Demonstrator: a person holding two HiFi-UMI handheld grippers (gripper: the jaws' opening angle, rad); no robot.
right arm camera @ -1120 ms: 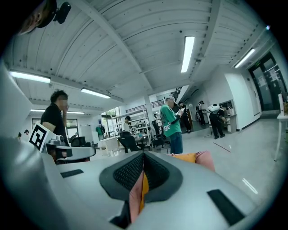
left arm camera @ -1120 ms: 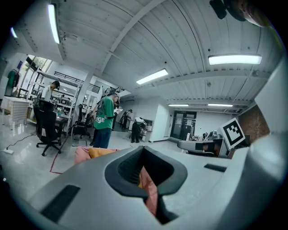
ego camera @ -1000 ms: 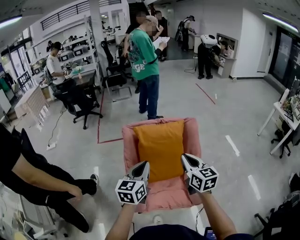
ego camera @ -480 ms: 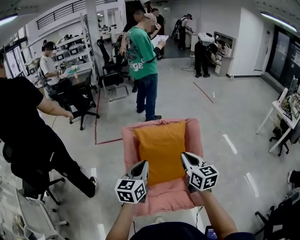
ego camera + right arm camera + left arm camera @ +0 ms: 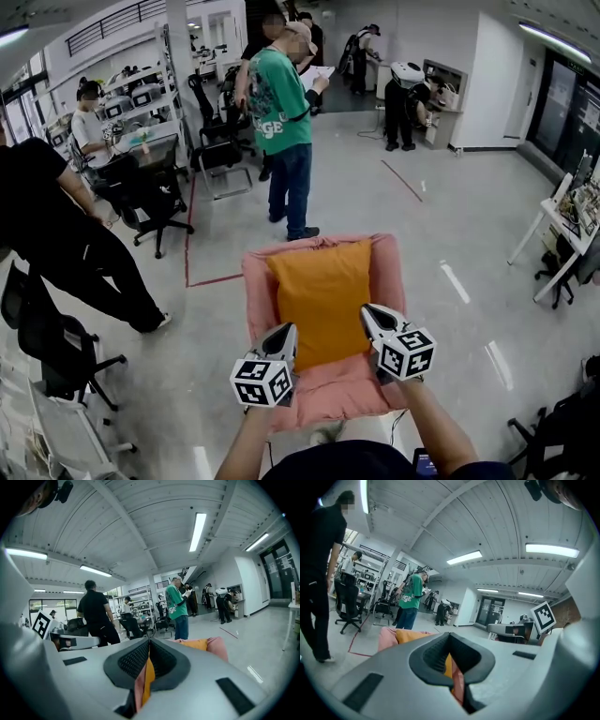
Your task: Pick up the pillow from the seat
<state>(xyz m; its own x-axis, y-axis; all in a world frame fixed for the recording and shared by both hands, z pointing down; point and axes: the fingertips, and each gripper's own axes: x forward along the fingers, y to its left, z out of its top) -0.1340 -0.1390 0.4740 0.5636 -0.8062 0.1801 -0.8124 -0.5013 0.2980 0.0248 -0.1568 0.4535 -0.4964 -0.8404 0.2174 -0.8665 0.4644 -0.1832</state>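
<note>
Only overhead, whole pillow [image 5: 323, 281], left claw [image 5: 289, 330] and right claw [image 5: 367, 312] pressed together

Plain orange for the pillow [image 5: 323, 300], soft pink for the seat [image 5: 258, 281] around it. Pale grey shells and black ribbed pads [image 5: 133, 660] on the left gripper [image 5: 286, 330] and right gripper [image 5: 367, 312], black-and-white square markers on their cubes [image 5: 262, 382]. Glossy light grey floor [image 5: 450, 225], crossed by red lines [image 5: 188, 234]. Farther off, green T-shirt with white lettering and blue jeans on a standing person [image 5: 279, 103].
</note>
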